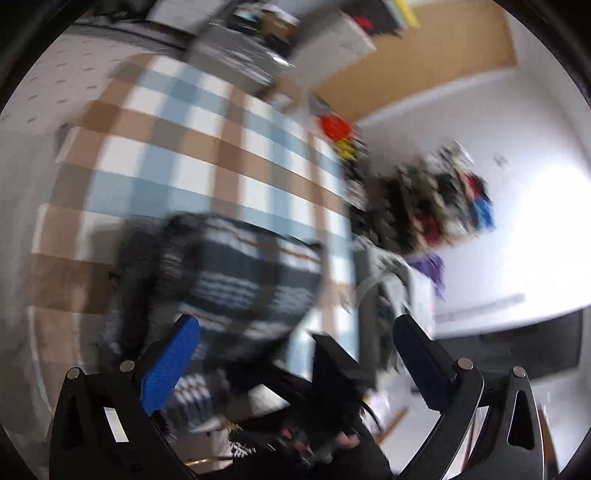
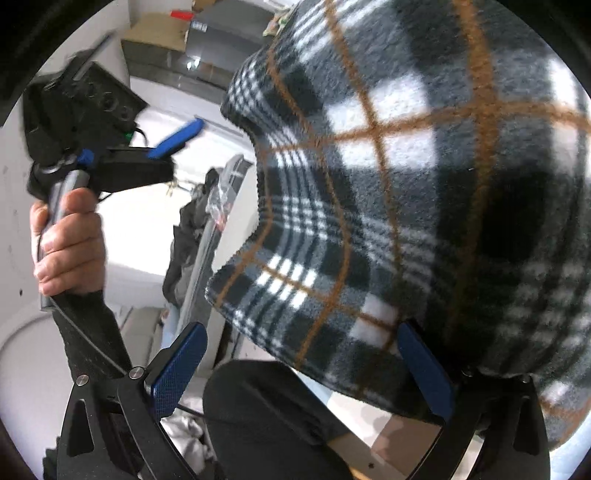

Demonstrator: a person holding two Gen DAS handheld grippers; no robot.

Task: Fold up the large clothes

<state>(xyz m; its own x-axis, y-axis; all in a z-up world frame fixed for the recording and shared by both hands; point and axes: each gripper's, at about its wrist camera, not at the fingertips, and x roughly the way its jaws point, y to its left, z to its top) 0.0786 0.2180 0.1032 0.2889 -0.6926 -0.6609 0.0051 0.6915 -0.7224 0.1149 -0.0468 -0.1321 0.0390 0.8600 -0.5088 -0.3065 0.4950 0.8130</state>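
Near right tongs (image 2: 299,373): wide apart, plaid fleece (image 2: 406,184) draped over, ungripped | left tongs (image 1: 295,354): wide, empty | soft, floppy; pinch hem edge.

A lived-in home room: a checked cloth (image 1: 207,147) covers the table at 10 o'clock, clothes (image 1: 436,199) piled on the white floor at 3 o'clock, cardboard boxes (image 2: 155,35) at 11.

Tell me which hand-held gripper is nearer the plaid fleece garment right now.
Right. The right hand-held gripper sits open against the plaid fleece garment, which drapes over one finger; the left hand-held gripper is off to its side, apart.
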